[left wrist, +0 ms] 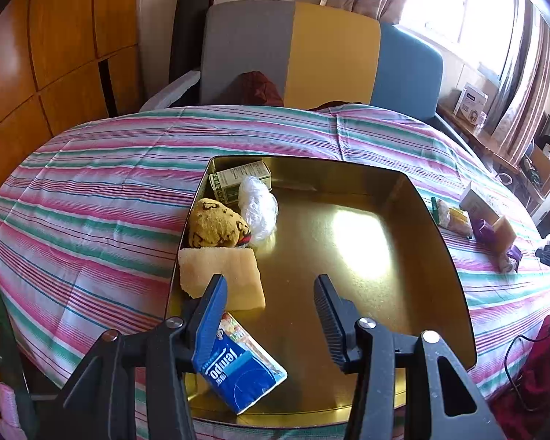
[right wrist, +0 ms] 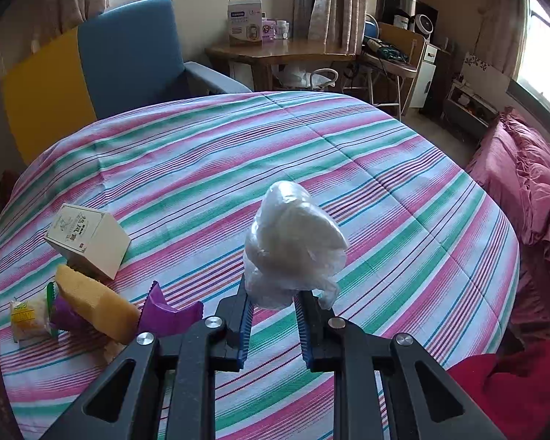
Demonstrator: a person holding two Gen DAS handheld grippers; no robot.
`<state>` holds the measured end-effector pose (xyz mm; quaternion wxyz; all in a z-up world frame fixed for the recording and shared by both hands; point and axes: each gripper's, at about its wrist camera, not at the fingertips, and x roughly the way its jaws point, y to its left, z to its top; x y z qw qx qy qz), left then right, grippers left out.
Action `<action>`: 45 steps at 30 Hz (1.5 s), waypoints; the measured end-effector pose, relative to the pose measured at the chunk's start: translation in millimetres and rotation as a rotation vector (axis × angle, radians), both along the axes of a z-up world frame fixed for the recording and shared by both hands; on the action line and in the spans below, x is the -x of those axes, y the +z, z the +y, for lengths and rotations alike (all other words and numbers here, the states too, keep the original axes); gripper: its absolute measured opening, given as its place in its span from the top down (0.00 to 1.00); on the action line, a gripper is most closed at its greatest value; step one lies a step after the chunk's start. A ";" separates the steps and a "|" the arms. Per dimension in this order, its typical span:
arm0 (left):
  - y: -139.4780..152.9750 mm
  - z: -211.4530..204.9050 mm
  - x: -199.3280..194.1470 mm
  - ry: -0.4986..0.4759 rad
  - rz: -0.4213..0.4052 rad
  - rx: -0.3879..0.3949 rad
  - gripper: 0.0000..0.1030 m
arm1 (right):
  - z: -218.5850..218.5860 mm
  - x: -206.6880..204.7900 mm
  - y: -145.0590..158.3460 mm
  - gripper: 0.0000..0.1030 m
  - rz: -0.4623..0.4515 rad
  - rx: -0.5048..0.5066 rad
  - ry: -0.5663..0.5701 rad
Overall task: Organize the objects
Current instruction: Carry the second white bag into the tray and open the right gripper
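A gold tray (left wrist: 414,198) lies on the striped tablecloth. In it are a green box (left wrist: 238,179), a clear plastic bundle (left wrist: 258,205), a yellow plush toy (left wrist: 216,225), a yellow sponge (left wrist: 220,278) and a blue Tempo tissue pack (left wrist: 238,370). My left gripper (left wrist: 271,293) is open and empty above the tray's near side. My right gripper (right wrist: 271,304) is shut on a clear plastic bag (right wrist: 293,245), held above the cloth. To its left lie a cream box (right wrist: 88,240), a yellow sponge (right wrist: 95,304), purple wrappers (right wrist: 168,311) and a snack packet (right wrist: 29,317).
A grey, yellow and blue chair (left wrist: 322,55) stands behind the table. A wooden cabinet (left wrist: 55,55) is at the left. In the right wrist view a wooden desk (right wrist: 275,51) with boxes stands beyond the table and a pink covered seat (right wrist: 524,183) is at the right.
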<state>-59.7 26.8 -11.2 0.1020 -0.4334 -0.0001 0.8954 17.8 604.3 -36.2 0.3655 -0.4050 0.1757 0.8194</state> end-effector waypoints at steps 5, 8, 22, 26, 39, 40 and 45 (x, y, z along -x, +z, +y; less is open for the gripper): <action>1.7 -0.6 -4.1 -0.006 0.006 -0.003 0.52 | -4.5 1.3 3.5 0.79 0.015 -0.007 0.020; 1.4 -2.8 -4.0 -0.004 0.006 -0.003 0.52 | -10.8 2.8 9.3 0.79 0.031 -0.015 0.046; 0.1 -21.0 -6.7 0.019 0.009 -0.048 0.52 | -107.0 23.3 68.8 0.79 0.100 -0.070 0.357; 2.0 -28.4 -8.2 0.029 0.014 -0.061 0.52 | -171.7 45.0 83.5 0.79 0.121 -0.060 0.560; -6.2 -60.6 -10.4 0.086 -0.011 -0.092 0.52 | -375.0 105.8 56.0 0.79 0.083 0.094 1.060; -7.5 -63.0 -10.2 0.091 -0.015 -0.095 0.52 | -384.2 110.0 50.4 0.79 0.072 0.103 1.074; -11.4 -72.4 -9.4 0.111 -0.019 -0.098 0.52 | -413.7 125.4 27.0 0.79 0.017 0.142 1.110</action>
